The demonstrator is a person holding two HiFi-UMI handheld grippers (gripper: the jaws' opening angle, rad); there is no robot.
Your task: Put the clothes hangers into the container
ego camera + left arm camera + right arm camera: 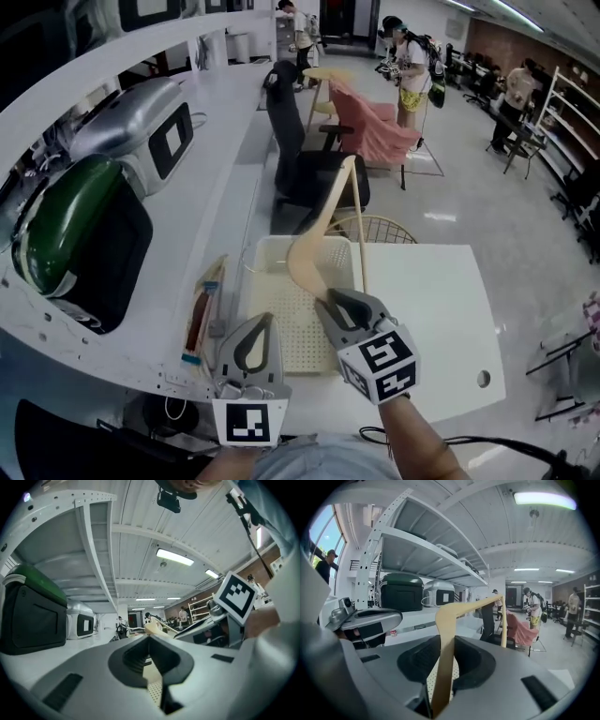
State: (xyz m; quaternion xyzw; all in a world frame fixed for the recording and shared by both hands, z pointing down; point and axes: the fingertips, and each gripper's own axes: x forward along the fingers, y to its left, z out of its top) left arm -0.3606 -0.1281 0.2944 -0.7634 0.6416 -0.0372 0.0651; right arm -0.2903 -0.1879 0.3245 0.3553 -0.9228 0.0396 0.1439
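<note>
My right gripper (pixel 330 302) is shut on one end of a pale wooden clothes hanger (pixel 309 246). The hanger rises up and away from the jaws above a cream perforated container (pixel 281 242) on the white table (pixel 431 309). In the right gripper view the hanger (pixel 445 620) runs up from between the jaws of the right gripper (pixel 443 667), and the container's perforated floor (pixel 433 677) shows below. My left gripper (pixel 267 321) hangs over the container's near left corner, shut with nothing in it. In the left gripper view the left gripper (pixel 151 641) points level and the hanger (pixel 154 629) shows beyond its tips.
A green case (pixel 75 234) and a silver case (pixel 141 127) stand on the curved white shelf at the left. A flat packet (pixel 202 314) lies left of the container. A black office chair (pixel 300 159) and a wire basket (pixel 380 228) stand beyond the table. Several people stand far off.
</note>
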